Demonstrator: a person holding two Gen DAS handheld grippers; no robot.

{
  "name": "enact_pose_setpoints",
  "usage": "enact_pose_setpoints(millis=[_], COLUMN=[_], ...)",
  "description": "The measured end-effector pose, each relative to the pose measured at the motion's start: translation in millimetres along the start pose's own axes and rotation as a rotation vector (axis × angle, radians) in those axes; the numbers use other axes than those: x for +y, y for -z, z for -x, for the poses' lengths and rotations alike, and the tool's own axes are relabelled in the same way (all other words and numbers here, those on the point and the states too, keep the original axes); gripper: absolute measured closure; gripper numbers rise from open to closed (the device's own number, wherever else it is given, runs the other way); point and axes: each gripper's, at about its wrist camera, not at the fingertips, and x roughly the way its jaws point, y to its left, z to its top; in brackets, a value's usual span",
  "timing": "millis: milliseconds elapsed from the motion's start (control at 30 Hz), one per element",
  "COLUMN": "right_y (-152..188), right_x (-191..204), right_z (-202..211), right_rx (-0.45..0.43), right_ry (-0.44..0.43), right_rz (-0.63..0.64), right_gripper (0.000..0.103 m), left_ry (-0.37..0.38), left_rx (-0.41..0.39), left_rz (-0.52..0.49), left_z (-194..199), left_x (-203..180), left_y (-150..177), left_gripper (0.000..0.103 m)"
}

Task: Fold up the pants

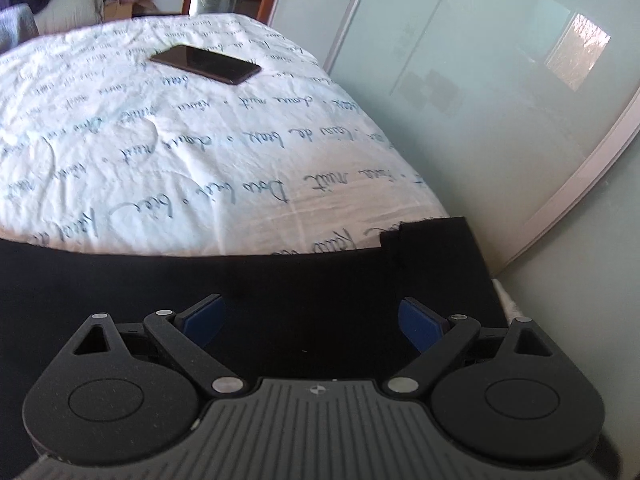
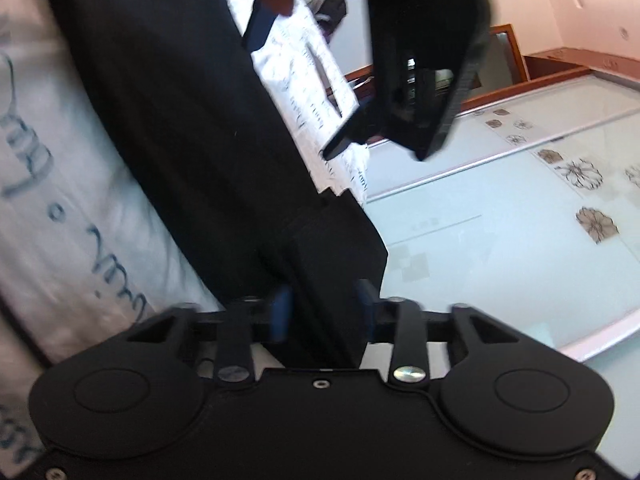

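The pants (image 1: pixel 240 280) lie flat along the near edge of the bed (image 1: pixel 200 140). My left gripper (image 1: pixel 310 320) hovers wide open above them, holding nothing; my right gripper (image 2: pixel 324 312) is half-closed around a thick folded end (image 2: pixel 332 264), though I cannot tell if it pinches. I should grip firmly and carry that end over evenly, keeping edges aligned.

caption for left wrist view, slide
Open left gripper above black pants on the bed's printed sheet; phone lies farther back.
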Motion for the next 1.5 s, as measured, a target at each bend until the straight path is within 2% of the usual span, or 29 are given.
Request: enact_pose_setpoints(millis=[133,333,433,533,600,633,667,700,733,767,800,833,933,1100,1200,1367,1500], right_y=[1,2,9,13,12,11,9,7,5,3,4,2,3,-19,-36,-69,-93], right_x=[3,-26,-46,-58,-60,-62,-61,-55,-52,-50,-53,-51,-49,-49,-43,-23,-11], right_z=[13,33,41,48,51,52,55,43,40,39,35,35,32,28,28,25,20], right_rx=[-0.031,-0.115,-0.157,-0.201,-0.23,-0.241,-0.249,-0.254,-0.254,-0.255,-0.255,-0.256,-0.271,-0.353,-0.407,-0.456,-0.468], right_ry=[-0.011,-0.13,-0.186,-0.24,-0.275,-0.294,-0.303,-0.307,-0.306,-0.307,-0.312,-0.318,-0.336,-0.344,-0.414,-0.51,-0.578], right_rz=[-0.022,-0.308,-0.411,-0.496,-0.541,-0.557,-0.563,-0.563,-0.559,-0.556,-0.557,-0.56,-0.558,-0.548,-0.556,-0.544,-0.539], right_gripper=[0.098,0.098,0.097,0.097,0.097,0.097,0.097,0.097,0.097,0.097,0.097,0.097,0.097,0.097,0.097,0.097,0.097], left_ry=[0.118,0.246,0.277,0.264,0.262,0.261,0.254,0.242,0.225,0.204,0.186,0.173,0.127,-0.04,-0.133,-0.208,-0.252], left_rx=[0.067,0.162,0.175,0.159,0.15,0.144,0.145,0.147,0.144,0.137,0.126,0.113,0.058,-0.09,-0.143,-0.102,-0.064], left_rz=[0.089,0.214,0.281,0.319,0.332,0.339,0.326,0.302,0.278,0.262,0.249,0.236,0.175,-0.075,-0.156,-0.079,-0.008], left_z=[-11,-31,-36,-37,-35,-34,-34,-33,-30,-28,-25,-21,-5,40,61,77,75], left_x=[4,3,5,5,6,7,7,6,6,6,7,8,10,10,23,80,121], left_y=[-4,-3,-2,-3,-4,-4,-5,-5,-4,-3,-1,0,4,22,31,32,32], left_gripper=[0.007,0.007,0.007,0.008,0.014,0.027,0.038,0.061,0.074,0.077,0.089,0.095,0.097,0.096,0.096,0.095,0.094])
